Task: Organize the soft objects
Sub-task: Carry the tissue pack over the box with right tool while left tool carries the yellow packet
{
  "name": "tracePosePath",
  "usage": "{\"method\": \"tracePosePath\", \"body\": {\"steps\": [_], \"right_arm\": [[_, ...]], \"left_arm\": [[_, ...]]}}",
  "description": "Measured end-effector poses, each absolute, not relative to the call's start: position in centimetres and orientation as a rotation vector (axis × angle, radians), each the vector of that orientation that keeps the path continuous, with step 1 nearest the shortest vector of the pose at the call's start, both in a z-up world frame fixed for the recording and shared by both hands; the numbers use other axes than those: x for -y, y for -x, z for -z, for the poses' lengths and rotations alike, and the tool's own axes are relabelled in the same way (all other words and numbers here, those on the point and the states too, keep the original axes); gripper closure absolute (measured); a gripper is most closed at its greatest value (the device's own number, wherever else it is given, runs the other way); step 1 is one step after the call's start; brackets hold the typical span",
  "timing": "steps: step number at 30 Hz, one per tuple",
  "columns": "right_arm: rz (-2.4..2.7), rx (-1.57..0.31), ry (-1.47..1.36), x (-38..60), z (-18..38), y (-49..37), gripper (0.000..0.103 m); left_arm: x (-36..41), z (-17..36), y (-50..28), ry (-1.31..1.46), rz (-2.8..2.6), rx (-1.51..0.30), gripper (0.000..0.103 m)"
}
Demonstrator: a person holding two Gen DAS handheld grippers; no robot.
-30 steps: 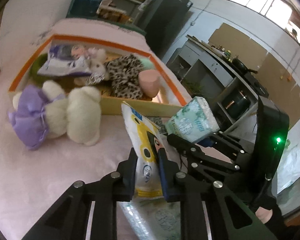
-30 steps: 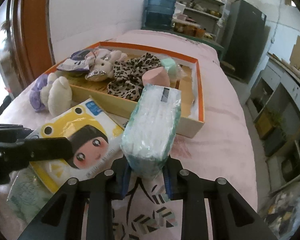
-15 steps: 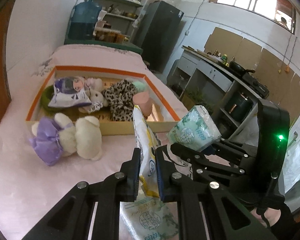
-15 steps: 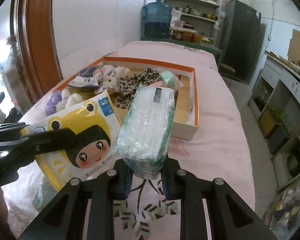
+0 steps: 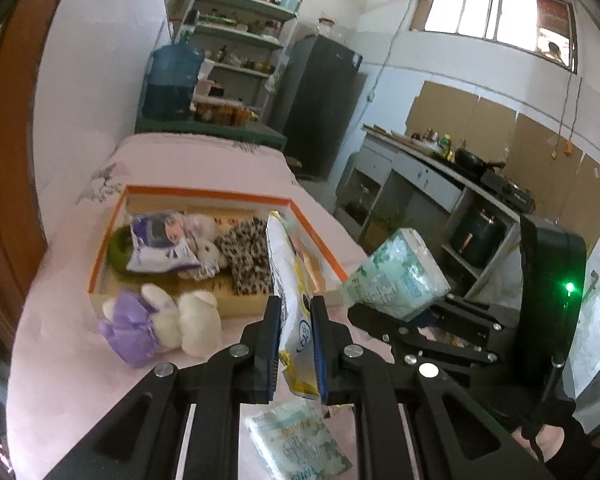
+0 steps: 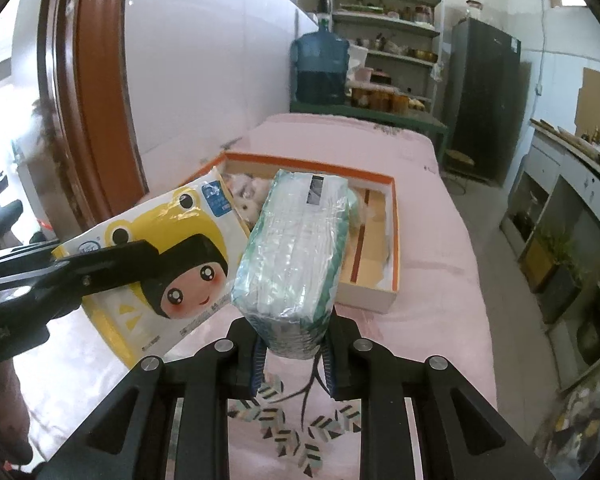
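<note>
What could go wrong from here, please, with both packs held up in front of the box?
The left gripper pinches the yellow cartoon wipes pack only near its lower edge, so it may sag or slip. The right gripper holds the green tissue pack close beside it; they could collide above the crowded orange-rimmed box.

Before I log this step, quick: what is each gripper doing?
Left gripper: shut on the yellow cartoon pack.
Right gripper: shut on the green tissue pack.
</note>
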State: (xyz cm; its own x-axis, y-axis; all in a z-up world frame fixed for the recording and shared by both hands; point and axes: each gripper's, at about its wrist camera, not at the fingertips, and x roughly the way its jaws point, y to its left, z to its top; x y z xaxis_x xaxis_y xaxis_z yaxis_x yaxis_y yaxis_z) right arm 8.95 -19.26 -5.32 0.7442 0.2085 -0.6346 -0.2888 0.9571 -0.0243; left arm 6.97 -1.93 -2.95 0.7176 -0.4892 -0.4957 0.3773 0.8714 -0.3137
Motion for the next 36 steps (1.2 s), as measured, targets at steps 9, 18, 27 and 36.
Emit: {"method": "tracePosePath", "body": {"steps": [9,18,27,36], "right_arm": [[-0.287,-0.647,0.129,18.2,3.5,-9.2,0.080],[-0.280,-0.623,0.131,17.4,2.2,-10.8,0.080],[-0.290,-0.610,0.104,16.6,1.1,-13.6,0.080],[-0.304,-0.607,0.099,16.1,0.5,-16.4,0.080]], "left_arm": [[0.8,0.9,-8.0,0.218,0.465,-0.545,0.089],[0.4,-0.4,-9.8,0.229,0.465,-0.510,0.089],[-0.5,-1.1,-11.9,0.241,0.442,-0.493,0.089],[-0.8,-1.2,-14.4,0.235,0.420,-0.496,0.089]]}}
